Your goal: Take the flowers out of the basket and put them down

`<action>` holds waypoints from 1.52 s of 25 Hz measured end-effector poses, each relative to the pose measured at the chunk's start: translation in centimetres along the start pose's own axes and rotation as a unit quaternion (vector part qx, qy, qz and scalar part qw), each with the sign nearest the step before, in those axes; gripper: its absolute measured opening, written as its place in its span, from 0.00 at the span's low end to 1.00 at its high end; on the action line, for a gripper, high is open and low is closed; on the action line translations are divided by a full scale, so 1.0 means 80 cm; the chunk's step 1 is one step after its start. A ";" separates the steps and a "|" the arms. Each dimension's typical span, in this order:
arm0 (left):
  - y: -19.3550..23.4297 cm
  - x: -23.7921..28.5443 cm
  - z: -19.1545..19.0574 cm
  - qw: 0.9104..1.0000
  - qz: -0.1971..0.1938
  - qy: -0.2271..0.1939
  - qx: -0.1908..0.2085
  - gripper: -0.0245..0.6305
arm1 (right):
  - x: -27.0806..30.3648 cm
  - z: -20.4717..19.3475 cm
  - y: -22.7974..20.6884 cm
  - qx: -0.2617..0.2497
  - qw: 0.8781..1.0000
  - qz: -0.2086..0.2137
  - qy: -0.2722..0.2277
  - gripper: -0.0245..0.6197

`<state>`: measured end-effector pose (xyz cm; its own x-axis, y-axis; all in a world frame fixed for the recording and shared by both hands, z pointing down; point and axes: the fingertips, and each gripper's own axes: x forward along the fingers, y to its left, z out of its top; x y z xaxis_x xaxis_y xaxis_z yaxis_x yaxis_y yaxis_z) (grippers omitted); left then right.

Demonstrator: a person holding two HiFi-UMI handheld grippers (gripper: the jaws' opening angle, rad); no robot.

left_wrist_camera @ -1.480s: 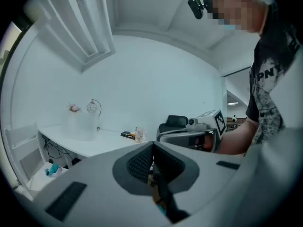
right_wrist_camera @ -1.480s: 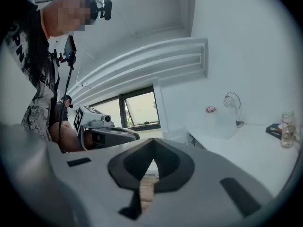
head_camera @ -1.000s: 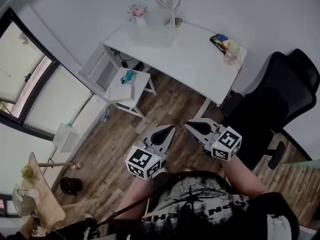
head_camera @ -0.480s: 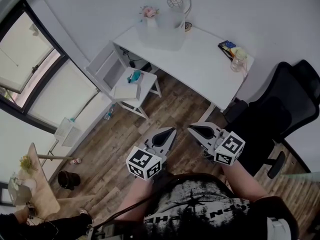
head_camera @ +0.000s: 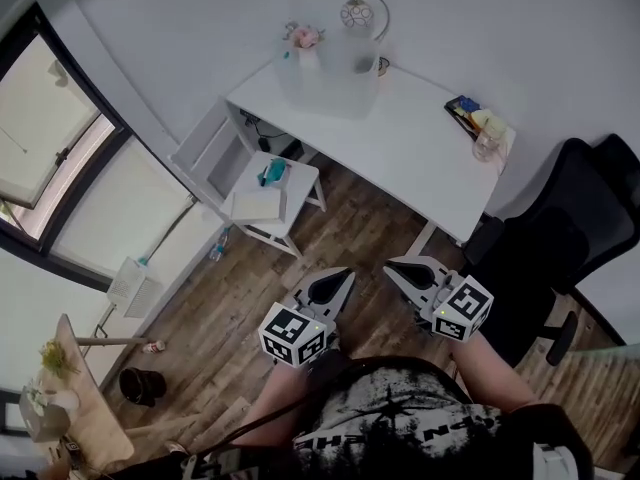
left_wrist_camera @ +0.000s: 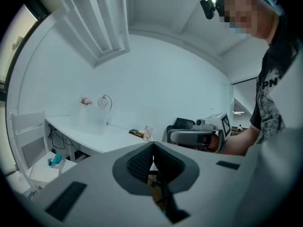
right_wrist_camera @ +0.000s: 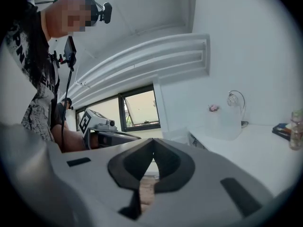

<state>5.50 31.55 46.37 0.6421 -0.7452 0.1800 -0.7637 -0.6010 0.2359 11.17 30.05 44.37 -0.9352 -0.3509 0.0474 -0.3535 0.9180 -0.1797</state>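
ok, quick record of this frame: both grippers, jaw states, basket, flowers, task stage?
left gripper: jaws together, nothing between them, over the wooden floor
right gripper: jaws together, empty, beside the left one
translucent white basket: on the white desk, across the floor from both grippers
pink flowers: at the basket's back left corner, untouched
stage: nothing grasped yet

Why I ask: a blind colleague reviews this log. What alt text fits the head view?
A person looks steeply down at the left gripper and right gripper, both shut and empty, held over a wood floor. Ahead stands a white desk bearing a pale basket with pink flowers at its far edge; a black office chair is at right.
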 end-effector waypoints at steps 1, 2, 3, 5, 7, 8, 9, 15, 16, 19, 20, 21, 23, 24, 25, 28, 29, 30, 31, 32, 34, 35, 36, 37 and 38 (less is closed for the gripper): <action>0.015 0.001 0.006 1.000 -0.005 0.000 0.002 0.06 | 0.014 0.003 -0.005 -0.003 1.000 -0.005 0.000 0.06; 0.031 0.002 0.013 1.000 -0.010 0.000 0.005 0.06 | 0.030 0.007 -0.010 -0.006 1.000 -0.010 -0.001 0.06; 0.047 0.003 0.020 1.000 -0.016 0.000 0.009 0.06 | 0.046 0.010 -0.016 -0.008 1.000 -0.015 -0.003 0.06; 0.078 0.005 0.031 0.999 -0.028 0.005 0.015 0.06 | 0.077 0.014 -0.028 -0.007 1.000 -0.026 -0.005 0.06; 0.105 0.005 0.037 0.999 -0.041 0.013 0.018 0.06 | 0.104 0.014 -0.038 0.001 0.999 -0.041 -0.006 0.06; 0.117 0.004 0.039 0.999 -0.047 0.017 0.019 0.06 | 0.117 0.014 -0.042 0.005 0.999 -0.047 -0.006 0.06; 0.130 0.002 0.042 0.998 -0.052 0.020 0.019 0.06 | 0.129 0.013 -0.046 0.007 0.999 -0.053 -0.006 0.06; 0.212 -0.003 0.046 0.997 -0.063 0.034 0.022 0.06 | 0.198 0.011 -0.066 0.025 0.997 -0.068 -0.002 0.06; 0.222 -0.005 0.048 0.997 -0.064 0.034 0.020 0.06 | 0.206 0.012 -0.069 0.021 0.997 -0.073 -0.001 0.06; 0.251 -0.004 0.057 0.997 -0.068 0.031 0.018 0.06 | 0.227 0.019 -0.082 0.015 0.996 -0.083 -0.001 0.06; 0.258 -0.004 0.059 0.997 -0.068 0.030 0.017 0.06 | 0.233 0.021 -0.086 0.013 0.996 -0.085 0.000 0.06; 0.263 -0.004 0.061 0.997 -0.069 0.028 0.016 0.06 | 0.239 0.023 -0.088 0.011 0.996 -0.087 0.001 0.06; 0.274 -0.004 0.066 0.997 -0.066 0.025 0.014 0.06 | 0.247 0.025 -0.095 0.006 0.996 -0.093 0.002 0.06; 0.278 -0.003 0.068 0.998 -0.064 0.024 0.012 0.06 | 0.250 0.026 -0.100 0.004 0.995 -0.095 0.004 0.06; 0.281 0.000 0.070 0.998 -0.064 0.022 0.011 0.06 | 0.252 0.025 -0.105 0.004 0.995 -0.096 0.008 0.06; 0.290 0.014 0.071 0.998 -0.066 0.022 0.007 0.06 | 0.258 0.021 -0.124 0.008 0.995 -0.094 0.016 0.06; 0.294 0.019 0.070 0.998 -0.066 0.023 0.006 0.06 | 0.260 0.020 -0.130 0.009 0.995 -0.093 0.017 0.06; 0.297 0.026 0.070 0.998 -0.065 0.024 0.004 0.06 | 0.262 0.020 -0.138 0.010 0.996 -0.092 0.017 0.06; 0.302 0.033 0.071 0.998 -0.064 0.025 0.003 0.06 | 0.265 0.020 -0.146 0.011 0.996 -0.090 0.017 0.06; 0.307 0.041 0.072 0.998 -0.062 0.026 0.002 0.06 | 0.268 0.021 -0.156 0.012 0.996 -0.088 0.017 0.06; 0.318 0.060 0.077 0.998 -0.058 0.028 0.003 0.06 | 0.276 0.024 -0.179 0.013 0.996 -0.083 0.016 0.06; 0.324 0.072 0.080 0.998 -0.056 0.028 0.004 0.06 | 0.279 0.027 -0.192 0.011 0.997 -0.079 0.016 0.06; 0.331 0.084 0.083 0.998 -0.052 0.027 0.003 0.06 | 0.283 0.029 -0.205 0.009 0.997 -0.074 0.016 0.06; 0.338 0.097 0.086 0.998 -0.049 0.025 0.001 0.06 | 0.286 0.032 -0.218 0.006 0.997 -0.070 0.017 0.06; 0.345 0.109 0.091 0.999 -0.045 0.024 -0.002 0.06 | 0.289 0.037 -0.232 0.005 0.998 -0.066 0.017 0.06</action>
<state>-10.43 6.35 47.51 0.7101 -0.6742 0.2031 -0.7031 -0.6633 0.2565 -3.84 4.33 45.92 -0.8811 -0.4611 0.1052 -0.4729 0.8626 -0.1798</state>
